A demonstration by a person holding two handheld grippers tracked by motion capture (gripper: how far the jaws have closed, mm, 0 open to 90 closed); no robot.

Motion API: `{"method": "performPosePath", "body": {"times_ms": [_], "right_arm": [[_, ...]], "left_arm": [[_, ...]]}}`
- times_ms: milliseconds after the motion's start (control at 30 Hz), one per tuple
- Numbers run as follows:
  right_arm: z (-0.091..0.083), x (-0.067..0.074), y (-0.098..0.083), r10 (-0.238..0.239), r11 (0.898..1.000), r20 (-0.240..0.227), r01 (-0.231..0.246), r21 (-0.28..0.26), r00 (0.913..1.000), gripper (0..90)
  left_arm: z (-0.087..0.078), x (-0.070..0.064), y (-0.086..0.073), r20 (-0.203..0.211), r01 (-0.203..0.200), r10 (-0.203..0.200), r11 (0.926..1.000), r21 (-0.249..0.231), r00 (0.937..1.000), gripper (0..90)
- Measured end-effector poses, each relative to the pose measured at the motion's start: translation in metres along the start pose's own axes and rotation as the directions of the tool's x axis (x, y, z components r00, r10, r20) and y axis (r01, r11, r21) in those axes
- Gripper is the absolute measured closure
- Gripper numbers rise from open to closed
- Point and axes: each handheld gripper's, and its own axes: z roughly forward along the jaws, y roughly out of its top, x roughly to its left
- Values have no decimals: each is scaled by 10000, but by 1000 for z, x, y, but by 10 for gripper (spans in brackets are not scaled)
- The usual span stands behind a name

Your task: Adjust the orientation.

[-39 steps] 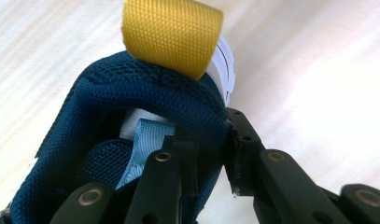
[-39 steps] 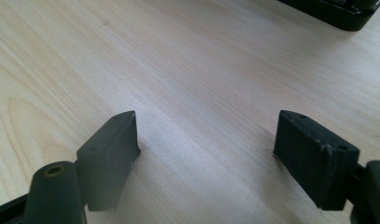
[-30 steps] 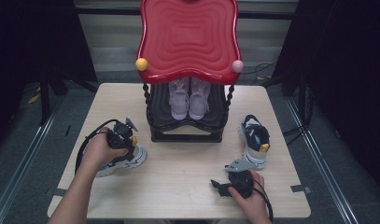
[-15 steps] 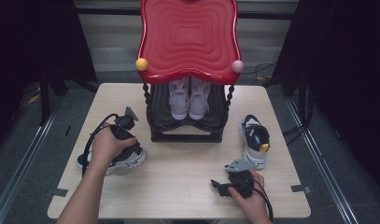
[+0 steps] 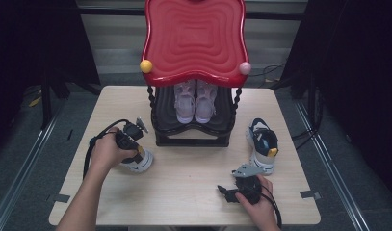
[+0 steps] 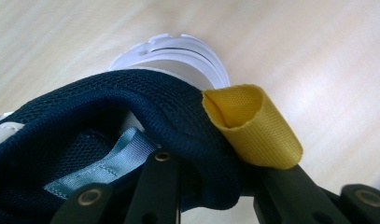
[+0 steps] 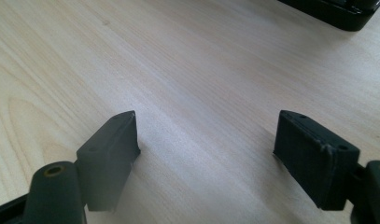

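Note:
A navy and white sneaker (image 5: 139,164) lies on the table left of the rack. My left gripper (image 5: 136,150) points down onto its heel. In the left gripper view the left gripper (image 6: 215,186) has its jaws clamped on the navy mesh collar (image 6: 131,102), beside the yellow pull tab (image 6: 253,126); they have just been closing. The matching sneaker (image 5: 262,147) stands at the right. My right gripper (image 5: 226,191) rests near the front edge, pointing left. In its own view the right gripper (image 7: 204,154) is open over bare wood.
A black shoe rack (image 5: 193,132) with a red wavy top (image 5: 193,38) stands at the back middle of the wooden table (image 5: 184,187). A pale pink pair of shoes (image 5: 196,98) sits on its shelf. Cables trail from both grippers.
The left hand has shifted slightly over the sneaker and its jaws have closed on the heel collar. The right hand and gripper have not moved.

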Motion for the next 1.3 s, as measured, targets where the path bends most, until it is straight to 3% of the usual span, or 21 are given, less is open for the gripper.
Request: {"method": "performPosePath", "body": {"times_ms": [33,100,200,333,400,433,500,533,567,767,800,900,933,1000,1100,1167,1300], "right_arm": [[0,0,0,0,10000,-1,0,1,10000,212],[0,0,0,-20,10000,6,20,6,10000,212],[0,0,0,-8,10000,2,8,0,10000,212],[0,0,0,-29,10000,4,29,-5,10000,212],[0,0,0,-19,10000,4,19,7,10000,212],[0,0,0,-8,10000,0,8,1,10000,212],[0,0,0,-26,10000,1,26,-4,10000,211],[0,0,0,-28,10000,-2,28,-1,10000,212],[0,0,0,-29,10000,-3,29,0,10000,211],[0,0,0,-28,10000,-2,28,2,10000,211],[0,0,0,-30,10000,-6,30,-4,10000,211],[0,0,0,-30,10000,-6,30,-1,10000,211],[0,0,0,-27,10000,-16,27,-7,10000,211],[0,0,0,-28,10000,-5,28,-2,10000,211],[0,0,0,-28,10000,-20,28,-11,10000,211],[0,0,0,-30,10000,-2,30,2,10000,211],[0,0,0,-27,10000,-4,27,2,10000,211]], "left_arm": [[0,-2,-2,109,18,-17,9999,-109,9999,756],[1,-5,-6,118,-339,338,9994,13,9994,750],[2,-7,-11,238,-363,364,9993,-24,9991,745],[4,-7,-16,558,477,-462,9985,-257,9974,687],[5,-5,-17,621,1117,-1095,9932,-327,9920,585],[4,-5,-18,649,1293,-1273,9912,-275,9897,576],[4,-4,-17,532,1878,-1865,9820,-209,9810,509],[3,-3,-16,662,2151,-2130,9762,-263,9748,487],[3,-2,-16,714,2345,-2317,9716,-329,9702,482],[8,1,-11,624,3713,-3688,9279,-345,9274,465],[11,0,-10,624,3776,-3751,9254,-336,9249,472],[15,-2,-8,963,3433,-3391,9388,-296,9358,662],[15,-4,-6,801,3201,-3172,9470,-256,9450,714],[14,-5,-5,753,2977,-2952,9544,-243,9525,735],[13,-8,-6,428,2029,-2025,9792,-51,9783,747],[12,-12,-7,84,1324,-1325,9911,140,9911,752],[3,-18,-7,20,103,-103,9996,249,9999,751]]}}
